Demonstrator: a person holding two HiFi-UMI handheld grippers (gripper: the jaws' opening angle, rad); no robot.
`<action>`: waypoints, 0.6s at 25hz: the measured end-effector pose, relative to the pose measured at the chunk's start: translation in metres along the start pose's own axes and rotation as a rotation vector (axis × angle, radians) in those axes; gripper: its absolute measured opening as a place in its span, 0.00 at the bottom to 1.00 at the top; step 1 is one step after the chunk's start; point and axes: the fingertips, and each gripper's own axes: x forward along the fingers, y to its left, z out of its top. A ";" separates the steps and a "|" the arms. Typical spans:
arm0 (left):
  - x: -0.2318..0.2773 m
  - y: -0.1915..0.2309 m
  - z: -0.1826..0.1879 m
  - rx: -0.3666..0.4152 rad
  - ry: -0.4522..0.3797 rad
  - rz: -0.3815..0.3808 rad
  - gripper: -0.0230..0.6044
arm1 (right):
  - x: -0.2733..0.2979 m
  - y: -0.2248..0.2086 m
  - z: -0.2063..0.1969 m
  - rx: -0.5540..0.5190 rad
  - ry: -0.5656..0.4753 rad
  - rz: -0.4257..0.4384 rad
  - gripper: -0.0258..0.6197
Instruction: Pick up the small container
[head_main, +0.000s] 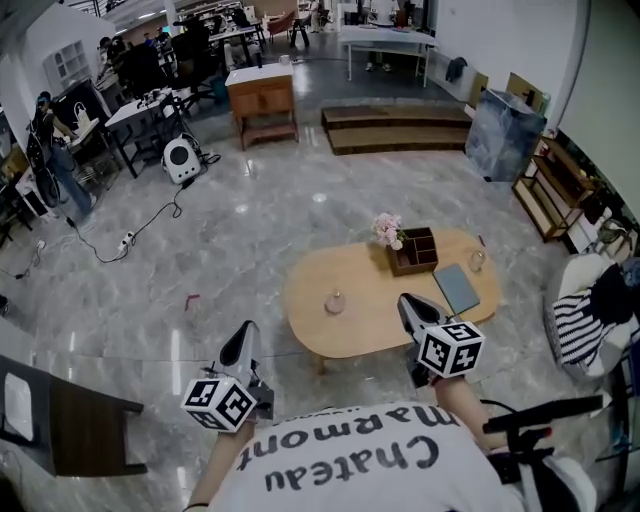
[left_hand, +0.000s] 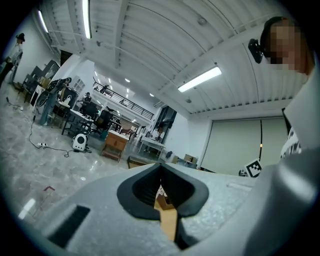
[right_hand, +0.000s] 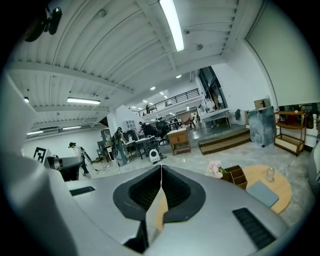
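Note:
Two small glass containers stand on the oval wooden table (head_main: 370, 335): one (head_main: 335, 301) near its left end, another (head_main: 477, 260) at the far right, which the right gripper view also shows (right_hand: 270, 174). My left gripper (head_main: 245, 342) hangs over the floor, short of the table's left front, with its jaws together and nothing in them (left_hand: 160, 170). My right gripper (head_main: 410, 306) is above the table's near edge, shut and empty (right_hand: 161, 170). Both containers are well ahead of the grippers and untouched.
A wooden organizer box (head_main: 413, 250) with pink flowers (head_main: 388, 230) beside it and a grey-blue notebook (head_main: 457, 288) also sit on the table. A dark chair (head_main: 70, 425) stands at the left. A striped cushion (head_main: 575, 325) lies at the right. Polished stone floor surrounds the table.

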 end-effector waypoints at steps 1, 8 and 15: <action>0.006 0.007 0.002 0.002 0.000 -0.001 0.06 | 0.009 -0.001 0.000 0.008 0.000 -0.004 0.06; 0.042 0.045 -0.005 -0.014 0.049 -0.005 0.06 | 0.056 -0.009 -0.010 0.067 0.014 -0.015 0.06; 0.070 0.050 -0.033 -0.068 0.133 -0.071 0.06 | 0.088 -0.019 -0.035 0.140 0.087 -0.027 0.06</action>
